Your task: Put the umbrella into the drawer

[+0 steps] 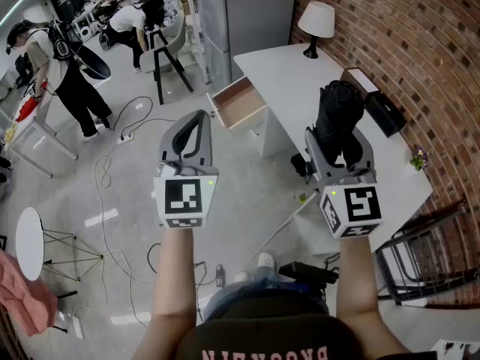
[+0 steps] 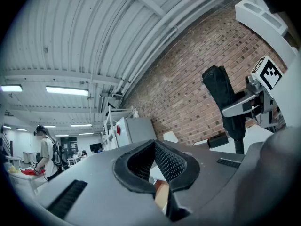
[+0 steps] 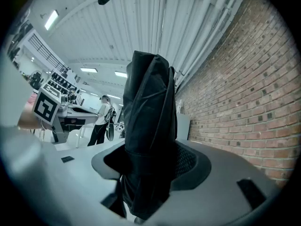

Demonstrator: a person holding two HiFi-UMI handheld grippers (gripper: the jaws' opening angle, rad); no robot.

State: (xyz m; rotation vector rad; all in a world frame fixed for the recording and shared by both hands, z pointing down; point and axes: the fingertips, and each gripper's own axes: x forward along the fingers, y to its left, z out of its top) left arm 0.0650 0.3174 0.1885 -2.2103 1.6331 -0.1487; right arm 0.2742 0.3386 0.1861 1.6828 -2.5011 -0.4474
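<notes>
The folded black umbrella (image 1: 339, 109) stands upright between the fingers of my right gripper (image 1: 337, 142), which is shut on its lower part, above the white desk (image 1: 292, 81). In the right gripper view the umbrella (image 3: 150, 112) fills the middle and hides the jaw tips. The wooden drawer (image 1: 240, 103) is pulled open at the desk's left end and looks empty. My left gripper (image 1: 200, 117) hovers over the floor, left of the desk and nearer to me than the drawer, with its tips together and nothing held. The left gripper view also shows the umbrella (image 2: 225, 98) at the right.
A table lamp (image 1: 316, 22), a black box (image 1: 385, 112) and a small plant (image 1: 418, 158) stand on the desk along the brick wall. Cables (image 1: 112, 193) trail over the floor. A round white stool (image 1: 30, 242) is at the left. People stand in the background.
</notes>
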